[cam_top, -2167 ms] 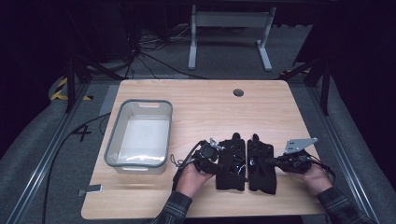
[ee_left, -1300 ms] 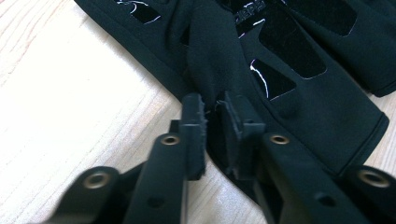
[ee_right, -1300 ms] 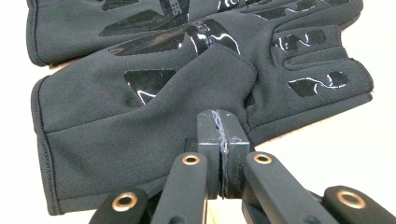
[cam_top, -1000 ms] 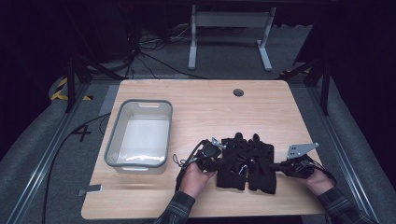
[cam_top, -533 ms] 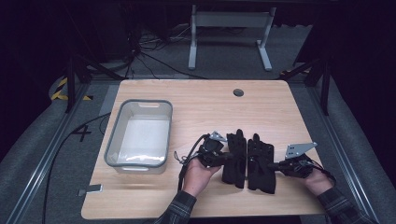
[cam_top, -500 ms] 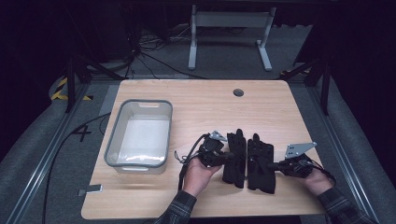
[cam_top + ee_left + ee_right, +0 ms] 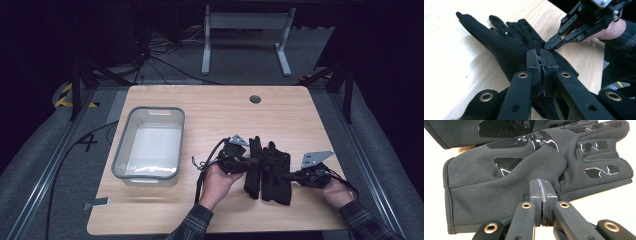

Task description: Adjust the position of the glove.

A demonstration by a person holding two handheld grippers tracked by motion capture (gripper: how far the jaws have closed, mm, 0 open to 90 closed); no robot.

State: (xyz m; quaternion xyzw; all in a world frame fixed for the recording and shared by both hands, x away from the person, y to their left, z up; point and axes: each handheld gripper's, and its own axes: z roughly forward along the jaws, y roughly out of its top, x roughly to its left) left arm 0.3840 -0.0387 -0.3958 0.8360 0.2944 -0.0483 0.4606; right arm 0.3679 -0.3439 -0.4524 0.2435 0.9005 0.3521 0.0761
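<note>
Black fabric is between both claws at the near edge of the bench (image 7: pixel 165 210). The left claw (image 7: pixel 251 161) is closed on the left glove (image 7: pixel 253 172); in the left gripper view its pads pinch a fold of this glove, and the glove looks raised on its edge and not flat. The right claw (image 7: pixel 286 176) is closed on the right glove (image 7: pixel 276 175); in the right gripper view its pads hold the lower edge of the glove (image 7: pixel 524 167), which lies flat with the shiny printed palm up. The two gloves touch each other, side by side, with fingers pointing away from the person.

I judge that the work is to fold or join the pair, perhaps to lay one glove on the other. It seems to be in the middle: both gloves are gripped and the left one is partly turned up, but it does not yet lie on the right one. What is left, I think, is to bring it over, press the pair together, and maybe carry it to the bin.

Further away, on the left part of the bench, stands a grey plastic bin (image 7: pixel 122 150). It is well apart from the gloves. Inside I see only its pale bottom; nothing lies in it. Near the far edge of the bench there is a small round hole (image 7: pixel 255 99).
</note>
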